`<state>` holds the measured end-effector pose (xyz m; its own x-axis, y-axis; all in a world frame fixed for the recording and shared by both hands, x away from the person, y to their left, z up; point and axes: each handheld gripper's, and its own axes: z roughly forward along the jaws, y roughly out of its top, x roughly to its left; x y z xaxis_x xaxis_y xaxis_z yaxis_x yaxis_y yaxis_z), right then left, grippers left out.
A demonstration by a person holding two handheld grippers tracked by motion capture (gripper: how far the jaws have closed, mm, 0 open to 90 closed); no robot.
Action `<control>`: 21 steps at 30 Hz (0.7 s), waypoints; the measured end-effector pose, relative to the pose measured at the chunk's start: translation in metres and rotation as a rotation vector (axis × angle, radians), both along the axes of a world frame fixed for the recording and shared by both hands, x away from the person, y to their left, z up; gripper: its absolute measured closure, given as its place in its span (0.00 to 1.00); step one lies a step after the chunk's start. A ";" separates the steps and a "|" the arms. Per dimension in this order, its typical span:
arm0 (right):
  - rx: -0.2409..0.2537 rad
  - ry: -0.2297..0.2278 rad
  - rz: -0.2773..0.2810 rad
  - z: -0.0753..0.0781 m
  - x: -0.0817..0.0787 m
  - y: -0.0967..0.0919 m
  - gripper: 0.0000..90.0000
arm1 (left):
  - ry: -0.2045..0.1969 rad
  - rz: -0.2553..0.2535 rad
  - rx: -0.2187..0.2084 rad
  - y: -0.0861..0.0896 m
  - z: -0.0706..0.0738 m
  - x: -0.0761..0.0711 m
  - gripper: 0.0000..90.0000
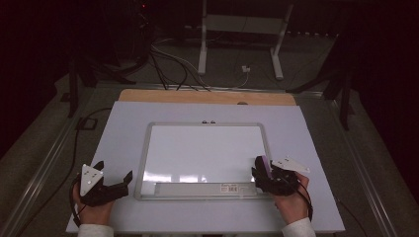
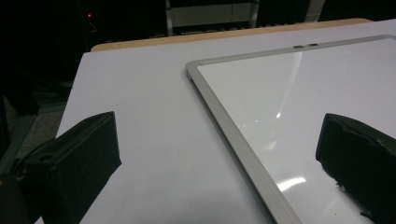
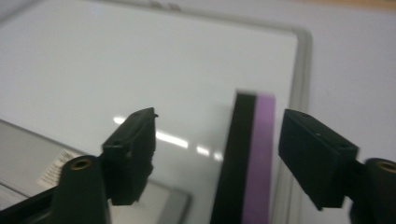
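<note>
The purple-and-black eraser [image 3: 250, 158] stands on edge at the whiteboard's [image 1: 207, 148] near right corner, its long axis running up between the right claw's [image 3: 219, 140] parted jaws. Left claw [image 1: 114, 178], also apart, waits off the board's left edge.

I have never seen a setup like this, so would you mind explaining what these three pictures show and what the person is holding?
No robot here: a person at a table holds a handheld two-jawed tool in each hand. The high view comes from a fixed camera above; the left tool is at the left, the right tool at the right. The other two pictures come from cameras riding on each tool, looking out between its black jaws.

On the white table lies a metal-framed whiteboard, with a grey tray along its near edge. The left tool is open, over the board's left frame. Between the right tool's jaws stands a black-and-purple eraser; a gap shows beside the left jaw, so I cannot tell whether it is gripped.
</note>
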<state>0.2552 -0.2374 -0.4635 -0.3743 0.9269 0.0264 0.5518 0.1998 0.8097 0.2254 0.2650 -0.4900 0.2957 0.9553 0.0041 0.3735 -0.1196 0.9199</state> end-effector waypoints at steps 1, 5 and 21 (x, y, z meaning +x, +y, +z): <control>0.003 -0.017 0.011 0.001 0.001 0.001 0.24 | -0.001 0.000 0.000 0.000 0.000 0.000 0.01; -0.001 -0.073 0.035 0.002 0.004 0.001 0.16 | -0.006 -0.001 -0.008 0.000 0.001 0.000 0.01; 0.113 -0.187 0.023 0.002 -0.001 -0.041 0.02 | -0.039 -0.025 -0.029 -0.002 0.007 -0.003 0.01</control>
